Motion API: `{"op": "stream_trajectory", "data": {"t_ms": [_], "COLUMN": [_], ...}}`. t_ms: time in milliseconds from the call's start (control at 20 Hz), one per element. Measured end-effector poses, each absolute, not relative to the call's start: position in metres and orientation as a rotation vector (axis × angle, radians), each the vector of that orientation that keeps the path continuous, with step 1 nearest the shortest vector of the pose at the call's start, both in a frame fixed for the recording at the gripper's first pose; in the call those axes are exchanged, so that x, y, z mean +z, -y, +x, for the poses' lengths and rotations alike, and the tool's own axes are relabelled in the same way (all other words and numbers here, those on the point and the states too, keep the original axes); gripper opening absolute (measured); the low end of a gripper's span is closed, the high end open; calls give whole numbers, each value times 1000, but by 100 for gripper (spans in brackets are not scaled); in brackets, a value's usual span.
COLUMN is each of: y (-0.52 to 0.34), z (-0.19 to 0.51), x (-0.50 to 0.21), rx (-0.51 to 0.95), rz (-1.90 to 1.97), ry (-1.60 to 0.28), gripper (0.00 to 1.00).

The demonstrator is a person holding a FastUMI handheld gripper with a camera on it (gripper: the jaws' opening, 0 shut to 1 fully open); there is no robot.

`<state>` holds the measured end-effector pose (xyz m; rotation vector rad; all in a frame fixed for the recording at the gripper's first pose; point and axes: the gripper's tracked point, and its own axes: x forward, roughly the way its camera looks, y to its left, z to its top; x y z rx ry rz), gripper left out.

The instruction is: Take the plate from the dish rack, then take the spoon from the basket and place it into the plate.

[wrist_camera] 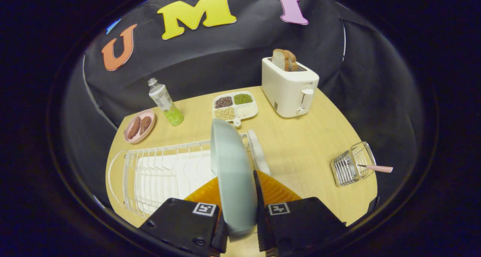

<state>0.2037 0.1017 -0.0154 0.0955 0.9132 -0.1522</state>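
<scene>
Fingers of the gripper [240, 215] are clenched on the plate [232, 174], one pressing each face near its lower rim. The plate stands on edge between them, upright and tilted slightly, its top reaching up in front of the rack [165, 174]. Whether the plate touches the rack wires I cannot tell. The rack, white wire over a white tray, takes up the near left part of the table [308, 144], its right end just behind the plate. Near the table's right edge stands the wire basket [353, 163], well apart from the gripper, with the spoon [377, 168] in it, its handle poking out over the edge. Beyond the plate, toward the far edge, lies a divided tray [235, 106] of beans and grains. A toaster [289, 86] with bread slices in it occupies the far right corner. At the far left stand a bottle [165, 103] and, beside it, a pink dish [139, 125] with two brown pieces
</scene>
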Motion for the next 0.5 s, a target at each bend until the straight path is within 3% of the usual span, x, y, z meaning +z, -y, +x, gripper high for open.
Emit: {"op": "stream_trajectory", "data": {"t_ms": [300, 500], "y": [-91, -107], "z": [203, 179], "x": [18, 42], "rx": [-247, -157], "rz": [-8, 26], "ry": [-838, -782], "gripper": [36, 34]}}
